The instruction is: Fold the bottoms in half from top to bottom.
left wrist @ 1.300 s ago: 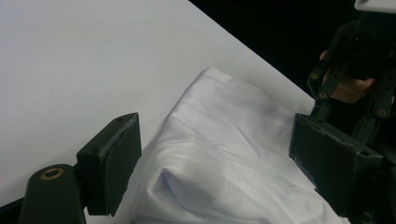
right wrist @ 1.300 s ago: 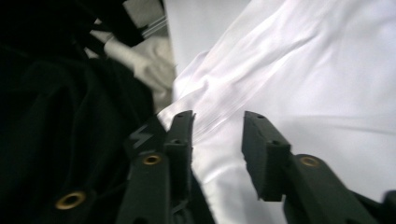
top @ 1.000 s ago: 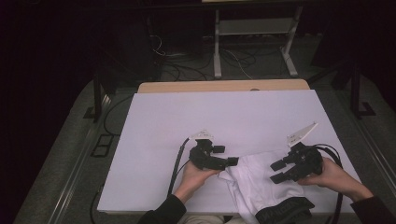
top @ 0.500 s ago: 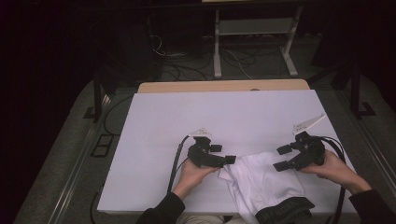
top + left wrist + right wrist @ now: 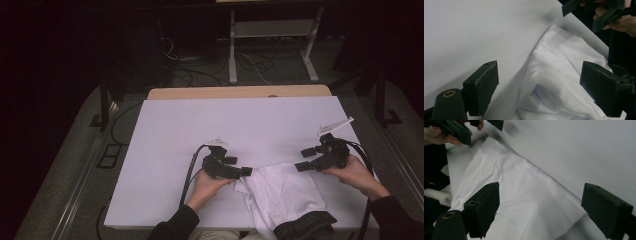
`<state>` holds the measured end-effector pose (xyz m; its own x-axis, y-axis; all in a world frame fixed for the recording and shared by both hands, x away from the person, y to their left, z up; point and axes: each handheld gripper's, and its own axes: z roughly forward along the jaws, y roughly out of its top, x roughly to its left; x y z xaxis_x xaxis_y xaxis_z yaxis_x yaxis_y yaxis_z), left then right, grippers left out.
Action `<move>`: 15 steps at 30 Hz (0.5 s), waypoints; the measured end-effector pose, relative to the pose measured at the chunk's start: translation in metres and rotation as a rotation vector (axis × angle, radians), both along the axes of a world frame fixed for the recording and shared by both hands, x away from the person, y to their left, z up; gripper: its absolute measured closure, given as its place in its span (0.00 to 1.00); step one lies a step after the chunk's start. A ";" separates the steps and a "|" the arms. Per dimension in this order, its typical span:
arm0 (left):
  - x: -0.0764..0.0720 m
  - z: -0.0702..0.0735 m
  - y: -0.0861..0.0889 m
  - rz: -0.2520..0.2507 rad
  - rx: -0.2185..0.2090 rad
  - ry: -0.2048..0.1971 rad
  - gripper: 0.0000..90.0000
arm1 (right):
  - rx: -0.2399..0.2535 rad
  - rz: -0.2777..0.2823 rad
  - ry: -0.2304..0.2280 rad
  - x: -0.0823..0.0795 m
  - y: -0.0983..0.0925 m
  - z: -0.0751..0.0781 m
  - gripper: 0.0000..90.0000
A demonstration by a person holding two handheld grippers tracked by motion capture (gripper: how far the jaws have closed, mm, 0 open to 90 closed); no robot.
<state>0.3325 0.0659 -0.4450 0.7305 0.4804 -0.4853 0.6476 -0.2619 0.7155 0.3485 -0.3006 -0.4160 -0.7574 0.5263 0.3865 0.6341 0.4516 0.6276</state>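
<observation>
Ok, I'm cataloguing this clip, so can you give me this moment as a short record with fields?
Setting: white table, dark room
Item: white garment with black waistband, lying at the table's near edge
Left gripper: jaws open, at the garment's left edge, cloth between them but not pinched
Right gripper: jaws open after just widening, above the garment's right corner, nothing held
Contact: neither gripper clamps the cloth
</observation>
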 end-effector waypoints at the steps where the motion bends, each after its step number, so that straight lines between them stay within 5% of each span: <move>1: 0.000 -0.001 -0.001 -0.002 0.003 0.001 0.17 | -0.004 -0.008 0.003 0.001 -0.001 -0.001 0.17; 15: 0.000 -0.009 -0.008 -0.069 0.034 0.033 0.34 | -0.073 -0.013 0.024 0.017 -0.011 -0.024 0.33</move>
<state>0.3322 0.0582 -0.4540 0.7463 0.4465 -0.4936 0.6502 -0.3306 0.6841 0.3651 -0.3111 -0.4396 -0.7415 0.5633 0.3644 0.6544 0.4873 0.5783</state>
